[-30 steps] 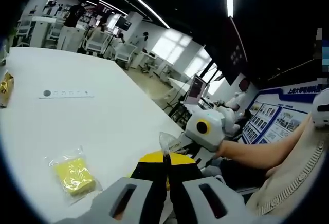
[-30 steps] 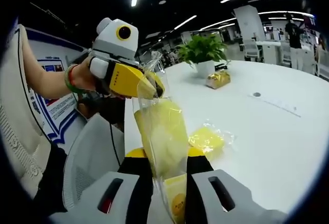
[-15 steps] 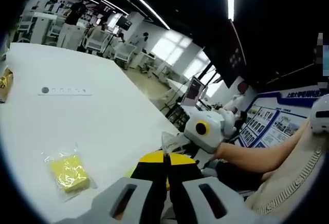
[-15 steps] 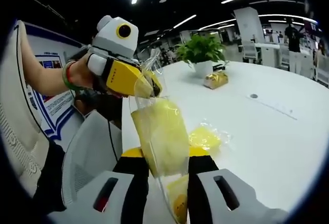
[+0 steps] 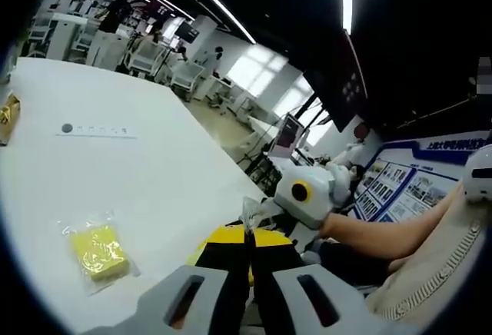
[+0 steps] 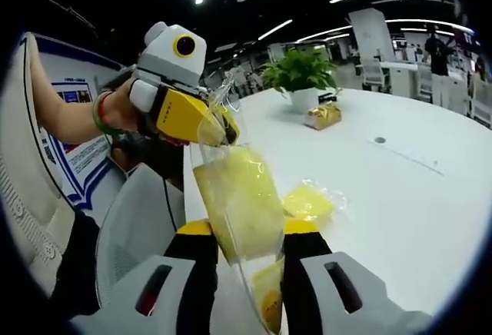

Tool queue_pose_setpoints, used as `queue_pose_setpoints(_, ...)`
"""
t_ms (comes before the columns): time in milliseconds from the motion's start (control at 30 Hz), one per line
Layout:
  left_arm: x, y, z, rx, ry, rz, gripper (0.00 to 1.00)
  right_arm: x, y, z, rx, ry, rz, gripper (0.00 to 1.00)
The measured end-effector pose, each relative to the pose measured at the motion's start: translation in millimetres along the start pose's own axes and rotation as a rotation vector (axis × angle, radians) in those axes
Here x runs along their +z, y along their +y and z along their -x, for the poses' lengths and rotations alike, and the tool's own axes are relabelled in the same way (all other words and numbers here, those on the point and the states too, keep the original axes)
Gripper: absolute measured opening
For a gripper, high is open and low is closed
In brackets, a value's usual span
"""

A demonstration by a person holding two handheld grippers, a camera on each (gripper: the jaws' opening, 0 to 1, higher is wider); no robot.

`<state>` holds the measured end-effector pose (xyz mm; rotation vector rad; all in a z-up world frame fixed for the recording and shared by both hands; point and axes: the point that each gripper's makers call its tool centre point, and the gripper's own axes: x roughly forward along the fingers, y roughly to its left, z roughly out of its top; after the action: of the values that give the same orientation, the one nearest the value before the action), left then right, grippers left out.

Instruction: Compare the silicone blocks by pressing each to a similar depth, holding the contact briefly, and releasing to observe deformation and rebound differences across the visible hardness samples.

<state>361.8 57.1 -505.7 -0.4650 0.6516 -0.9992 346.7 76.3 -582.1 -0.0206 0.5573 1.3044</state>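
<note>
Both your grippers pinch one clear bag holding a yellow silicone block [image 6: 238, 200], the left gripper [image 6: 223, 129] at its top, the right gripper [image 6: 244, 252] lower, above the white table [image 6: 400, 197].

Each gripper [image 6: 244, 262] has black jaws with yellow tops rising from a pale grey housing with dark slots. The left gripper [image 6: 223, 129], at ten o'clock in the right gripper view, has a yellow body. A green and red bracelet [image 6: 101, 114] circles the person's wrist, and a beige ribbed top [image 5: 438, 266] sits at four o'clock in the left gripper view.
</note>
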Motion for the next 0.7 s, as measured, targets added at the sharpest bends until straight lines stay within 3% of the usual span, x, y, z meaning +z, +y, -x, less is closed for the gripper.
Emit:
queue_pose_setpoints(433,-2.9,1.8,4,0.001,-0.019,0.031,0.00,-0.9,1,-2,-0.017,-0.016,-0.020,0.34)
queue_pose_setpoints(700,-6.9,3.6,3,0.006,-0.025,0.045,0.00,1.3,-7,9,-0.094,-0.070,-0.022,0.49)
